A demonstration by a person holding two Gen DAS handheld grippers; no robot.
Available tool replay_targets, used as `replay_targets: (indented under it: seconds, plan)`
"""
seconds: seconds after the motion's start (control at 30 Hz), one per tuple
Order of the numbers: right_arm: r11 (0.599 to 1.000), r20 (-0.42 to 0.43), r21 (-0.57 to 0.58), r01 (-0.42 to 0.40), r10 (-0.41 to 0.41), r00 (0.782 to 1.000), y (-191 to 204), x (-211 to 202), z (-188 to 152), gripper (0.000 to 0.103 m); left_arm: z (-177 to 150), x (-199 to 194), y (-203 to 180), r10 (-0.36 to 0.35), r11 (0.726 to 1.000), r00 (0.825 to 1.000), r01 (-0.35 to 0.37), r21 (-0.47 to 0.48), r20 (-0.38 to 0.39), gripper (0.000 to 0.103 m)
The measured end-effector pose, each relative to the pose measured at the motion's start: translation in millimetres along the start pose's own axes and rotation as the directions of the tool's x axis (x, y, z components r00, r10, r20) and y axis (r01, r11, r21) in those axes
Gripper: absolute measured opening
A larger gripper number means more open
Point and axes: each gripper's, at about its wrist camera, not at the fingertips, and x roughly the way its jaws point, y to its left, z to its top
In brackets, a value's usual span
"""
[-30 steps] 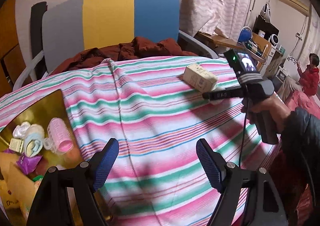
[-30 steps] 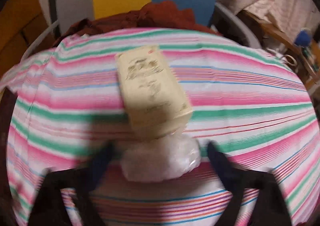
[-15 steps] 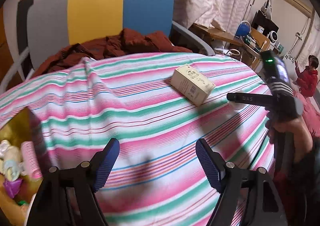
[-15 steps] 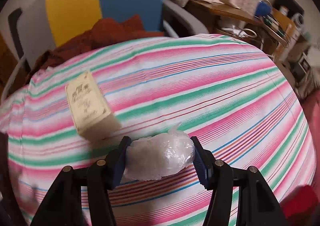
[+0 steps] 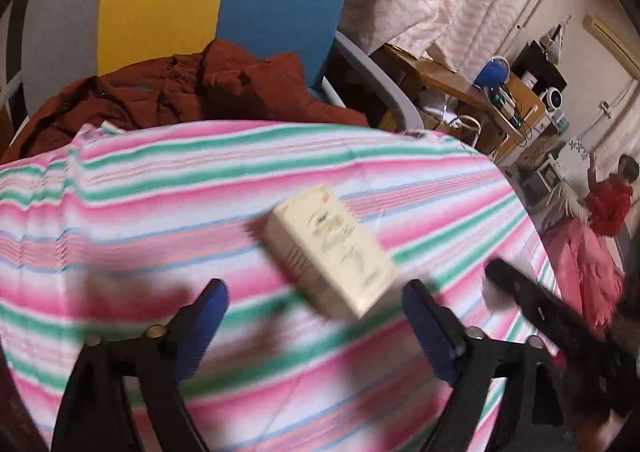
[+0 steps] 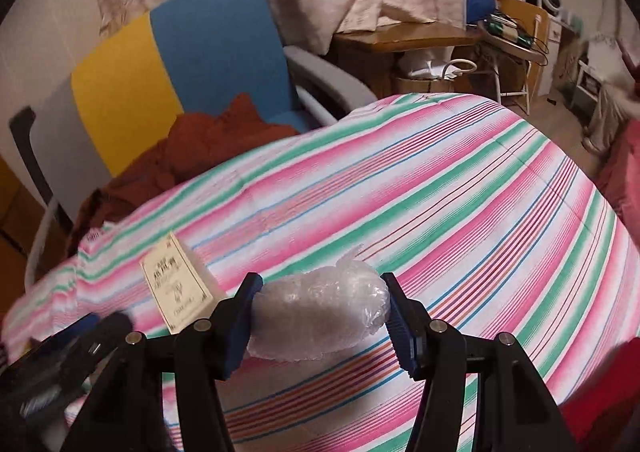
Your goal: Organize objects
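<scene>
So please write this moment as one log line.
left gripper: open, near cream box | right gripper: shut on plastic bundle | striped cloth

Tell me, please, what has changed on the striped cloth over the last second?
The right hand-held gripper closed on the clear plastic bundle and lifted it off the striped cloth. The left hand-held gripper, open, swung toward the cream box, which stayed put.

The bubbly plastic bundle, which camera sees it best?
The right wrist view sees it best: the bubble-wrap bundle sits big and sharp in the middle, squeezed in the right gripper. The left wrist view doesn't show the bundle; there you see the open left gripper and the cream box.
</scene>
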Motion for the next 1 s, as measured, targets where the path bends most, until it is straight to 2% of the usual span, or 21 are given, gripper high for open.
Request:
replay_targets:
  seconds: [0.07, 0.1, 0.27, 0.37, 0.43, 0.47, 0.5, 0.53, 0.57, 0.6, 0.67, 0.87, 1.0]
  plan:
    - [1.000, 0.018, 0.017, -0.013, 0.012, 1.000, -2, -4, 2, 0.060, 11, 13, -8, 0.005, 1.000, 1.000, -0.005, 0.018, -0.011, 0.101]
    - [1.000, 0.025, 0.026, -0.017, 0.017, 1.000, -4, -5, 2, 0.060, 17, 23, -11, 0.030, 0.999, 0.999, -0.030, 0.022, -0.022, 0.101]
    - [0.994, 0.066, 0.094, -0.049, 0.043, 0.997, -16, -12, 6, 0.060, 34, 60, -13, 0.091, 0.994, 0.992, -0.095, -0.045, -0.089, 0.101]
    - [0.993, 0.073, 0.100, -0.058, 0.051, 0.996, -16, -11, 7, 0.060, 35, 80, -15, 0.094, 0.992, 0.985, -0.104, -0.066, -0.142, 0.100]
    - [0.995, 0.065, 0.087, -0.056, 0.051, 0.997, -13, -10, 7, 0.060, 33, 86, -19, 0.126, 0.990, 0.982, -0.133, -0.039, -0.140, 0.091]
    - [0.995, 0.057, 0.075, -0.059, 0.055, 0.997, -11, -8, 6, 0.060, 31, 88, -21, 0.140, 0.990, 0.980, -0.143, -0.015, -0.141, 0.080]
    - [0.997, 0.040, 0.057, -0.061, 0.059, 0.997, -8, -4, 6, 0.060, 27, 89, -20, 0.123, 0.992, 0.981, -0.125, 0.000, -0.149, 0.076]
    - [0.997, 0.027, 0.045, -0.061, 0.060, 0.998, -7, -1, 6, 0.060, 23, 88, -16, 0.097, 0.995, 0.984, -0.098, -0.002, -0.153, 0.073]
    - [0.998, 0.005, 0.023, -0.065, 0.065, 0.998, -3, 4, 5, 0.060, 18, 83, -11, 0.075, 0.997, 0.986, -0.075, 0.003, -0.150, 0.064]
    - [0.998, -0.013, 0.004, -0.068, 0.068, 0.998, 1, 9, 4, 0.060, 14, 80, -7, 0.076, 0.997, 0.986, -0.074, 0.024, -0.145, 0.056]
    - [0.997, -0.037, -0.036, -0.068, 0.067, 0.997, 8, 15, 2, 0.060, 3, 65, -3, 0.102, 0.992, 0.988, -0.092, 0.088, -0.118, 0.052]
    - [0.985, -0.132, -0.136, -0.111, 0.093, 0.987, 27, 35, -9, 0.060, -54, 9, 22, 0.137, 0.975, 0.988, -0.121, 0.185, -0.076, 0.052]
    - [0.933, -0.207, -0.283, -0.223, 0.167, 0.964, 61, 42, -26, 0.060, -96, -34, 35, 0.182, 0.965, 0.983, -0.176, 0.192, -0.014, 0.052]
